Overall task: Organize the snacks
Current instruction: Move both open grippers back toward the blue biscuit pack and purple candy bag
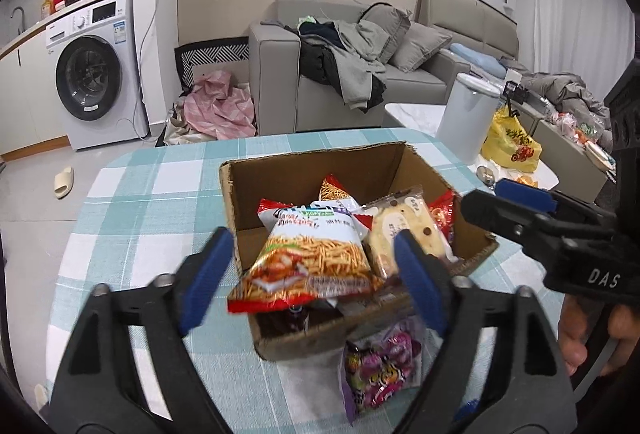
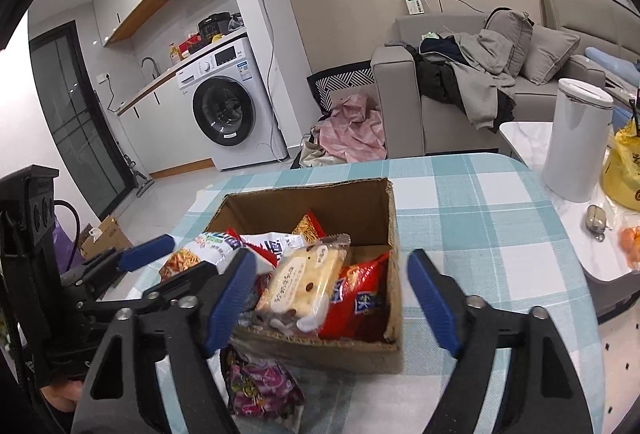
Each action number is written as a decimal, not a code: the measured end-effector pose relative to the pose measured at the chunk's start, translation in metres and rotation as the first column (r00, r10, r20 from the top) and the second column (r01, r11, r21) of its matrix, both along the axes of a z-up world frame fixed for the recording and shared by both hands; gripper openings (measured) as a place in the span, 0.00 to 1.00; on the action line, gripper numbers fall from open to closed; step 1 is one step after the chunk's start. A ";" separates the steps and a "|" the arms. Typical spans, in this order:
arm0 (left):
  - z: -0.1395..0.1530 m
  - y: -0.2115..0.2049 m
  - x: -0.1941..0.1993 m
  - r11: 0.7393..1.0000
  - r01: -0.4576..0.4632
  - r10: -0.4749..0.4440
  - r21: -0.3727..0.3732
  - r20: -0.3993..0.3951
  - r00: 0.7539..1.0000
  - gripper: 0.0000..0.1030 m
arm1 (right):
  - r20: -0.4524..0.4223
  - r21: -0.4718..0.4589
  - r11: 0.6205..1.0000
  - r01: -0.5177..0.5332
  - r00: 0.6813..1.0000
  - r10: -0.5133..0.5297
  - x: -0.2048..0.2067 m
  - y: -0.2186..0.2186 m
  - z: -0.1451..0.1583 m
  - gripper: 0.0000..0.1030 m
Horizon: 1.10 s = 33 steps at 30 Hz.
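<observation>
1. A purple snack packet (image 1: pixel 380 362) is lying half hidden behind the cardboard box (image 1: pixel 296 338).
2. The noodle-stick bag (image 1: pixel 308 266) is blurring along its bottom edge.
3. A hand (image 1: pixel 592 338) is being cut off at the frame's edge.

You've got an open brown cardboard box (image 2: pixel 394 274) on the checked tablecloth, with a stick-snack bag (image 1: pixel 316 258) tilted over its near-left wall, a pale cake pack (image 2: pixel 304 282) lying on red packets (image 2: pixel 360 302), and a purple bag (image 2: pixel 260 386) outside by the front wall.
</observation>
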<state>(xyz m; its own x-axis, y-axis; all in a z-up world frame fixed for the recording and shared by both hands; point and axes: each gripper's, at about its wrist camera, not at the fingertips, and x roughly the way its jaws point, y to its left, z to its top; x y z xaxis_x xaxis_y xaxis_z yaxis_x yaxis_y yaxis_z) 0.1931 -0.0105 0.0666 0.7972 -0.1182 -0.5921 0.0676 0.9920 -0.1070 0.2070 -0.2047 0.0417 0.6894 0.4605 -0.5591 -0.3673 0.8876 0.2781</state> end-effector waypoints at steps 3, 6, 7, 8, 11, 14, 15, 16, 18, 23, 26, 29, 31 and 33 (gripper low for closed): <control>0.003 0.002 -0.016 1.000 0.002 -0.002 -0.009 -0.002 1.000 0.90 | -0.006 -0.001 1.000 -0.003 1.000 0.003 -0.010 -0.008 0.002 0.98; 0.004 0.002 -0.033 1.000 -0.012 0.012 0.003 0.004 1.000 0.99 | -0.030 -0.006 1.000 -0.009 1.000 0.009 -0.019 -0.015 -0.001 1.00; 0.004 0.001 -0.042 1.000 -0.016 0.016 0.007 0.014 1.000 0.99 | -0.035 -0.011 1.000 -0.009 0.999 0.008 -0.022 -0.016 -0.002 1.00; 0.005 0.001 -0.047 1.000 -0.016 0.016 0.010 0.019 1.000 0.99 | -0.038 -0.015 1.000 -0.008 0.999 0.008 -0.025 -0.017 -0.004 1.00; 0.005 0.002 -0.064 1.000 -0.020 0.020 0.002 0.023 1.000 0.99 | -0.039 -0.024 1.000 -0.013 0.999 0.012 -0.034 -0.021 -0.007 1.00; 0.003 0.006 -0.080 0.999 -0.034 0.034 -0.014 0.021 0.999 0.99 | -0.045 -0.027 0.999 -0.019 0.999 0.018 -0.043 -0.025 -0.010 1.00; 0.002 0.007 -0.083 0.999 -0.037 0.038 -0.021 0.019 0.999 0.99 | -0.047 -0.032 0.999 -0.020 0.999 0.018 -0.046 -0.026 -0.012 1.00; 0.001 0.009 -0.089 0.999 -0.043 0.043 -0.030 0.014 0.999 0.99 | -0.050 -0.038 0.999 -0.021 0.999 0.020 -0.050 -0.026 -0.013 1.00; -0.002 0.012 -0.096 0.998 -0.052 0.053 -0.038 0.006 0.999 0.99 | -0.055 -0.051 0.998 -0.027 0.998 0.024 -0.057 -0.028 -0.016 1.00; -0.008 0.014 -0.110 0.997 -0.061 0.061 -0.045 -0.003 0.998 0.99 | -0.081 -0.066 0.997 -0.050 0.996 0.045 -0.074 -0.031 -0.024 1.00; -0.013 0.010 -0.117 0.998 -0.053 0.053 -0.037 -0.010 0.999 0.99 | -0.098 -0.084 0.995 -0.051 0.994 0.043 -0.083 -0.034 -0.030 1.00; -0.018 0.005 -0.120 0.999 -0.043 0.043 -0.016 -0.017 0.999 0.99 | -0.114 -0.092 0.994 -0.060 0.992 0.049 -0.091 -0.036 -0.035 1.00; -0.021 0.003 -0.123 0.999 -0.044 0.044 -0.010 -0.022 0.999 0.99 | -0.122 -0.100 0.992 -0.074 0.991 0.062 -0.096 -0.035 -0.039 1.00; -0.025 0.002 -0.125 0.999 -0.044 0.043 -0.013 -0.033 0.999 0.99 | -0.129 -0.114 0.989 -0.090 0.989 0.075 -0.101 -0.032 -0.043 1.00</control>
